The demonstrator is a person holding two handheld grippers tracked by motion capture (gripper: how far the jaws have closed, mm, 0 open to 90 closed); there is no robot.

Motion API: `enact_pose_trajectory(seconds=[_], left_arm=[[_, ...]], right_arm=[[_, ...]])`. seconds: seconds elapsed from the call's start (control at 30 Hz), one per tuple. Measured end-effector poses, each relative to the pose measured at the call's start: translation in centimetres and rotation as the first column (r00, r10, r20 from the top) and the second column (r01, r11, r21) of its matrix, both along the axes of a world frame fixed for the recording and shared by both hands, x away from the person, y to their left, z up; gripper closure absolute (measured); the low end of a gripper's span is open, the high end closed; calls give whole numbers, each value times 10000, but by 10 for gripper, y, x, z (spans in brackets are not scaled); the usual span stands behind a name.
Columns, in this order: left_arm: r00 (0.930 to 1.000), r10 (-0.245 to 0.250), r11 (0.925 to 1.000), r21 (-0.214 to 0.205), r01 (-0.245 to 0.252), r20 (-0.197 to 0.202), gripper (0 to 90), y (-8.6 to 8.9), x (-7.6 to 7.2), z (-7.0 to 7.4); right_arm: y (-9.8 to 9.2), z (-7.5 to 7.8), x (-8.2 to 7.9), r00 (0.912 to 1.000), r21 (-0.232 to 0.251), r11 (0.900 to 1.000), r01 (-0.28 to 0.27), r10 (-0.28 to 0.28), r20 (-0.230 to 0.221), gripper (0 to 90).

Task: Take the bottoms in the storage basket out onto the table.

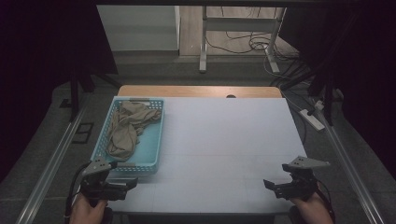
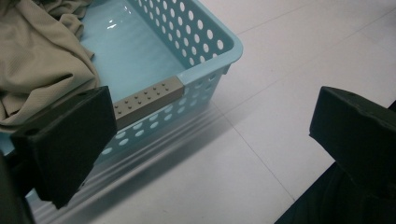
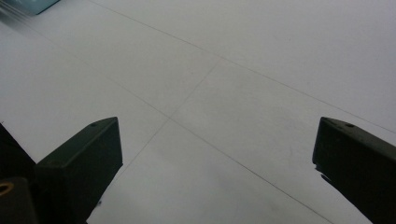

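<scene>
Over the white tabletop (image 1: pixel 224 154), at seven o'clock in the high view, the left gripper (image 1: pixel 125 184), held low at the near edge, jaws pointing toward three o'clock. Just beyond it, toward twelve, the light-blue perforated plastic basket (image 1: pixel 156 140), near corner almost above the gripper body. Inside the basket, a crumpled beige cloth (image 1: pixel 125 130), heaped from the far end down to the near wall, filling most of the left half.

From the left gripper view: jaws spread wide, nothing between them but bare table. Basket corner (image 2: pixel 224 51) at twelve o'clock, a grey studded strip (image 2: pixel 149 98) along the near rim, the cloth (image 2: pixel 37 60) bunched at ten o'clock, partly behind the left jaw. Whether that jaw touches the basket wall, impossible to tell.

At five o'clock in the high view, the right gripper (image 1: pixel 273 185), well apart from the basket, jaws aimed toward nine o'clock. In the right gripper view: jaws wide apart as well, plain white surface (image 3: pixel 243 93) with faint seam lines crossing between them, a sliver of blue basket (image 3: pixel 32 4) at eleven o'clock.
</scene>
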State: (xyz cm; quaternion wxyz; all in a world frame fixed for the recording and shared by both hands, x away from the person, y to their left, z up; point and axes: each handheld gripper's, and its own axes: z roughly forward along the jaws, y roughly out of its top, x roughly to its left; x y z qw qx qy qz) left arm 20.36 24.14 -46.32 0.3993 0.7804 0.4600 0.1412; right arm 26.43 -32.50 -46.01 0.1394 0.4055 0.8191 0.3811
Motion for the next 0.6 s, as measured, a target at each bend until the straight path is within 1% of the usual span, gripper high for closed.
enact_pose_trajectory(seconds=[0.1, 0.23, 0.37, 0.4, 0.47, 0.5, 0.57, 0.6], left_arm=[[10000, 21, 10000, -12, -21, -20, 0, 0, 2, 1], [9999, 50, 9997, -252, -53, -122, 0, 1, 6, 2], [9998, 120, 9998, -166, -123, -173, 0, 1, 9, 3], [9996, 211, 9997, -101, -213, -192, 0, 1, 11, 3], [9995, 226, 9996, -156, -230, -216, 0, 2, 13, 3], [9994, 235, 9992, -311, -243, -250, 0, 3, 16, 4], [9993, 243, 9991, -346, -252, -288, 0, 4, 18, 5], [9992, 242, 9990, -359, -253, -321, 0, 4, 21, 5]], right_arm=[[0, 0, 0, 10000, 5, 10000, 23, -23, -21, 19], [0, 0, 0, 9999, -14, 10000, 96, -96, 47, 19], [0, 0, 0, 10000, -28, 10000, 49, -48, 66, 19], [0, 0, 0, 10000, -4, 10000, 57, -57, 82, 20], [0, 0, 0, 9999, 30, 10000, 72, -72, 89, 20], [-1, 0, 0, 10000, 51, 10000, 59, -60, 67, 19], [-1, 0, 0, 9999, 76, 9999, 115, -115, 26, 20], [-1, 0, 0, 9999, 80, 9999, 122, -122, 30, 19]])
